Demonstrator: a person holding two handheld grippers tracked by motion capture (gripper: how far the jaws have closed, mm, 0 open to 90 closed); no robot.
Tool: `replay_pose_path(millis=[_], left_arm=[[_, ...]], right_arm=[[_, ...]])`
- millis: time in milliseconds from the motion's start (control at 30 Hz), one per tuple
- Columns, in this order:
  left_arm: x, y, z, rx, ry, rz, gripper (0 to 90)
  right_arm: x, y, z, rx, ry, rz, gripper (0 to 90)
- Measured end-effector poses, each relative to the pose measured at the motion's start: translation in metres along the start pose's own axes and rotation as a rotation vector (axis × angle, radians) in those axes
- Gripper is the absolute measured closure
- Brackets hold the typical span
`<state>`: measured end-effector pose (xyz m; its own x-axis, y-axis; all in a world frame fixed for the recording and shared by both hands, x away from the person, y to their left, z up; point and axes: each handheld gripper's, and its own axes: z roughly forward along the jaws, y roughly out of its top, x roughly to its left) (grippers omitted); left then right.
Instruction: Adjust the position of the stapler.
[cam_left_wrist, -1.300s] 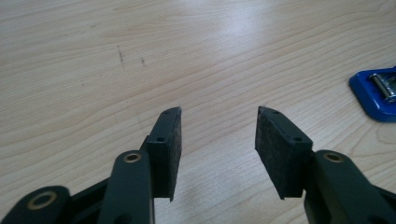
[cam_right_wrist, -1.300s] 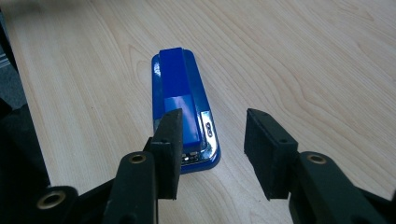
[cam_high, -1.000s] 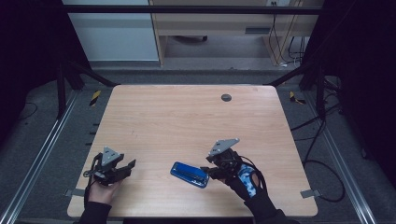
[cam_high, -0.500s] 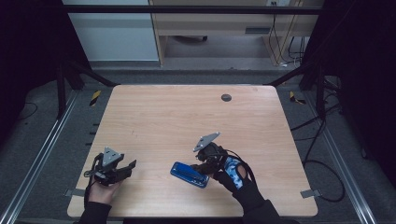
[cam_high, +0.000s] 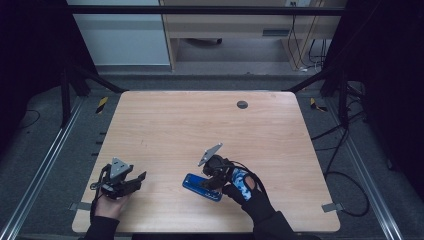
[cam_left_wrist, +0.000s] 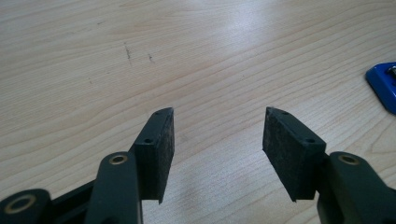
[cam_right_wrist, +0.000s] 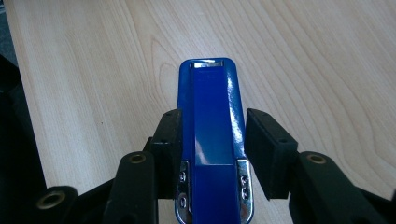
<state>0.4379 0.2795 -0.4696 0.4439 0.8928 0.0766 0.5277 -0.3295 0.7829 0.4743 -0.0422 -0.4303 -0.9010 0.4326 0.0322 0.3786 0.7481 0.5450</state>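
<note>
A blue stapler (cam_high: 196, 183) with chrome ends lies flat on the wooden table (cam_high: 200, 125) near the front edge. In the right gripper view the stapler (cam_right_wrist: 212, 107) runs lengthwise away from the camera. My right gripper (cam_right_wrist: 212, 128) straddles its rear half, a black pad close along each side, with no clear squeeze; from above, the right gripper (cam_high: 204, 180) sits low over the stapler. My left gripper (cam_high: 140, 181) rests at the front left, apart from the stapler. The left gripper (cam_left_wrist: 217, 126) is open over bare wood, with a corner of the stapler (cam_left_wrist: 385, 84) at the right edge.
A small dark round grommet (cam_high: 242, 104) sits in the tabletop near the far edge. Metal frame rails (cam_high: 45, 165) run along both sides of the table, and cables lie on the floor to the right. A wooden bench stands beyond the far edge.
My right gripper has moved left and a little down, from beside the stapler's right end to astride it. The left gripper and the stapler have kept still.
</note>
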Motion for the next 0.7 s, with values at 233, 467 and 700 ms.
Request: replay_pose_path(millis=[233, 467, 700], left_arm=[[0.000, 0.000, 0.000, 0.004, -0.002, 0.004, 43.5], [0.000, 0.000, 0.001, 0.006, -0.003, 0.005, 43.6], [-0.001, 0.000, 0.001, 0.010, -0.004, 0.008, 43.8]], right_arm=[[-0.002, -0.002, 0.011, 0.042, 0.014, -0.024, 57.4], [-0.004, -0.003, 0.020, 0.075, 0.028, -0.027, 60.7], [-0.005, -0.003, 0.024, 0.099, 0.031, -0.029, 63.8]])
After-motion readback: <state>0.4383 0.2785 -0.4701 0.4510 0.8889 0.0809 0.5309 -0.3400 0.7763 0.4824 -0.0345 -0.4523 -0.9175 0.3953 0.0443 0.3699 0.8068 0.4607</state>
